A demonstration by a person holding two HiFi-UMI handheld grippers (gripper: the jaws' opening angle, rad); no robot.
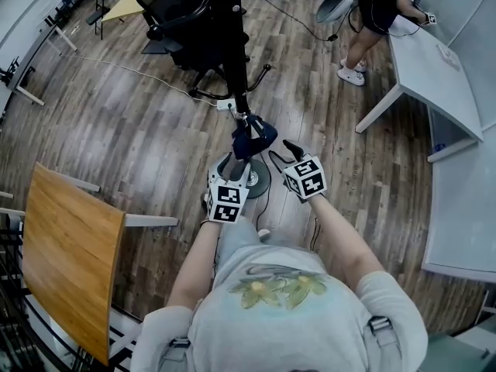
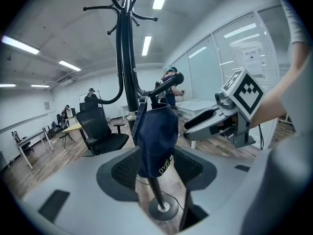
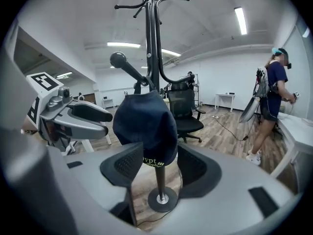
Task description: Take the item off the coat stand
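Note:
A dark navy cap (image 1: 254, 136) hangs on a low peg of the black coat stand (image 1: 232, 60), above its round base (image 1: 258, 178). My left gripper (image 1: 239, 167) is just in front of the cap and open. In the left gripper view the cap (image 2: 156, 136) hangs in the gap of the left gripper (image 2: 159, 173), and neither pad touches it. My right gripper (image 1: 293, 150) stands open beside the cap on its right. In the right gripper view the cap (image 3: 145, 126) sits just beyond the spread jaws of the right gripper (image 3: 154, 168). Each gripper view also shows the other gripper.
A black office chair (image 1: 182, 14) stands behind the stand. There is a wooden table (image 1: 70, 254) at my left and white desks (image 1: 434, 68) at the right. A person (image 1: 372, 14) stands by the far desk. A cable (image 1: 147, 74) runs across the wooden floor.

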